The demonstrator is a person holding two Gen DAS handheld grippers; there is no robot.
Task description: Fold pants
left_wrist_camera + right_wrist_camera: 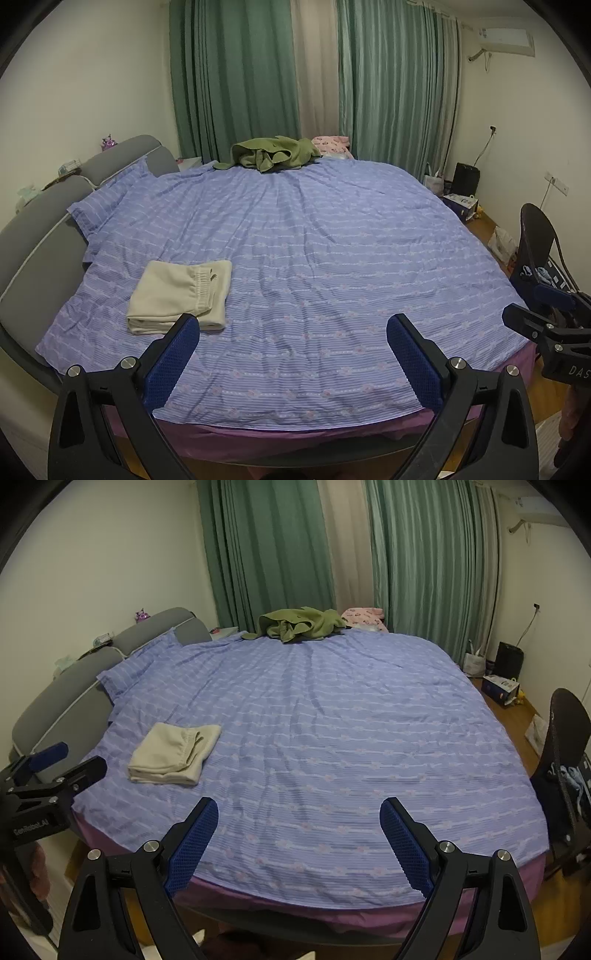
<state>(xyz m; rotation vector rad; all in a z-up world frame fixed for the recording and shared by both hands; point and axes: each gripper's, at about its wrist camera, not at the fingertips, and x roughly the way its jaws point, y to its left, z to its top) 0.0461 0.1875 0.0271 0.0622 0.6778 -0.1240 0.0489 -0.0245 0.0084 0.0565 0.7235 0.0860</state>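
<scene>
**Pants lie folded, both tongs free**

Left tongs [293,354] and right tongs [299,830] hang apart and empty over the near edge of the bed [332,258]. I see the cream pants [181,295] folded into a neat rectangle, waistband on top, well short of the green clothes heap [275,153], toward the headboard. They look soft and light; I'd pinch the stacked edges

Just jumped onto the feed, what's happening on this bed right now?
Nothing is being held. The left gripper and right gripper both hang open over the near edge of the bed. Cream pants lie folded near the headboard side. An unfolded green garment sits at the far edge.
</scene>
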